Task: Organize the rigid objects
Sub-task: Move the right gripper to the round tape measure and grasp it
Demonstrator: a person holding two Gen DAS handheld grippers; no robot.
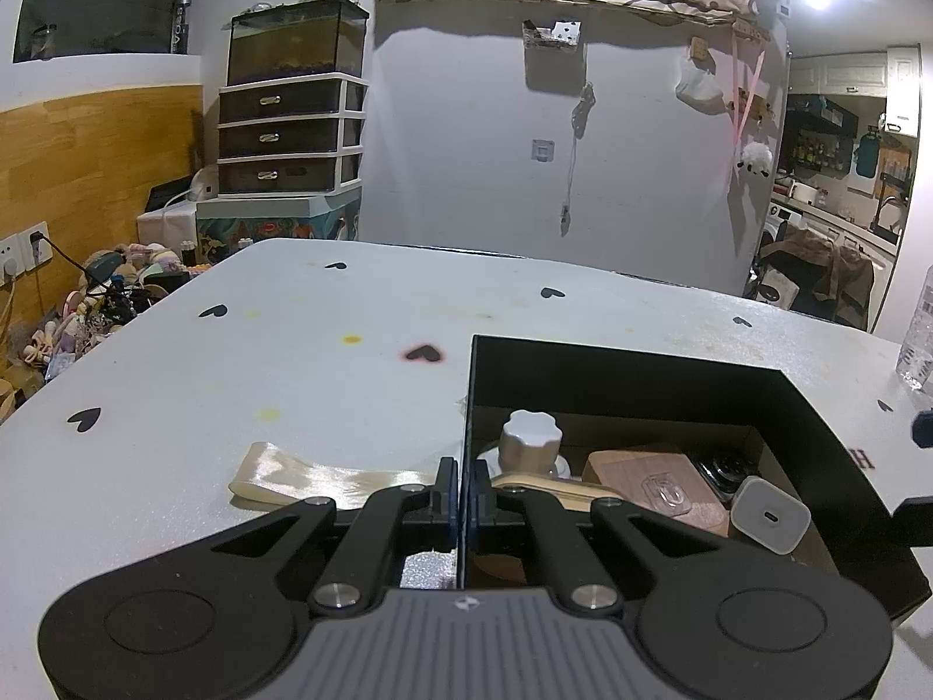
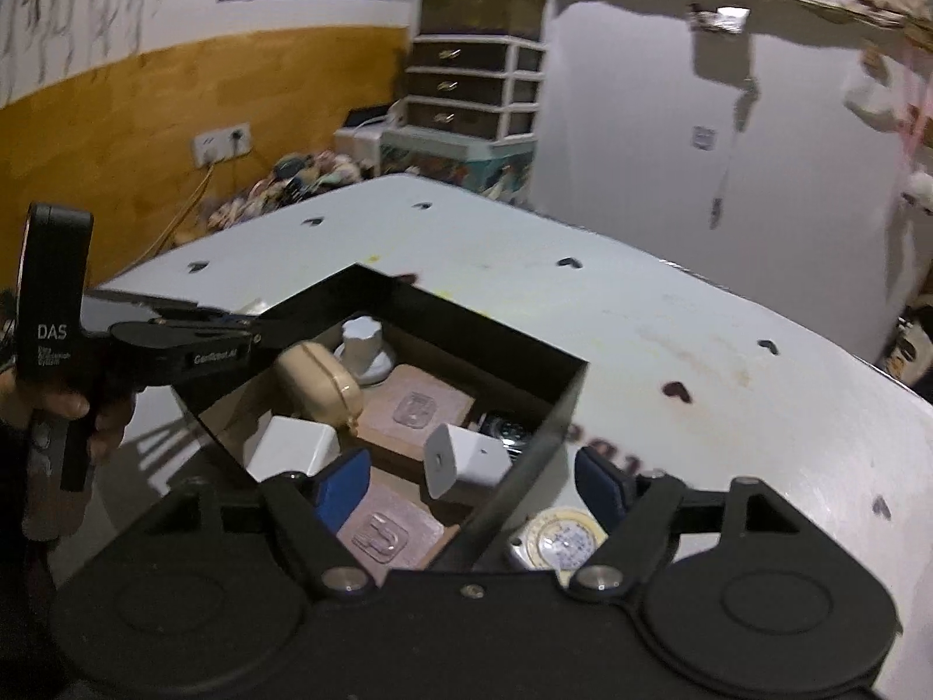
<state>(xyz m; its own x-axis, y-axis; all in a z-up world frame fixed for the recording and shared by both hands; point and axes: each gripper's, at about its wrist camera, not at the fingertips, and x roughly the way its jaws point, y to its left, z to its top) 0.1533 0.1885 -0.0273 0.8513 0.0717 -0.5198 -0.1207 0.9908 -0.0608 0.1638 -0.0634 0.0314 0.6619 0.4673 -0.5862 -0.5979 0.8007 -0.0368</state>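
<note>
- On the left of the room: wood panelling [image 1: 87, 157] with a white wall socket [image 1: 26, 251], then a heap of soft toys [image 1: 111, 291] on the floor.
- Further right: a dark glass tank [image 1: 297, 41] on top of a white plastic drawer unit [image 1: 288, 137], then a grey wall [image 1: 583, 134] with small hanging items.
- At far right: an open doorway into a kitchen [image 1: 839, 175].
- Pale table [image 1: 291, 361], matte, printed with small black hearts, marked with yellow stains.
- Readable in the right wrist view: "DAS" and "GenRobot.AI" on the left gripper body.
- Glossy cream ribbon [image 1: 326, 478], flat on the table, just beside the box wall.
- Left gripper [image 1: 463, 501] pressed together on the thin left wall of the black box [image 1: 641, 361].
- Inside the box, left to right: beige rounded case [image 2: 318, 388], white ridged knob [image 1: 530, 443], pinkish wooden block [image 1: 659, 490] with a clear hook, dark watch [image 1: 726, 466], white square charger [image 1: 770, 516].
- Right gripper [image 2: 472, 481] spread wide, blue pads either side of the box's right wall.
- Round white dial [image 2: 563, 542] on the table, outside the box, under the right gripper.
</note>
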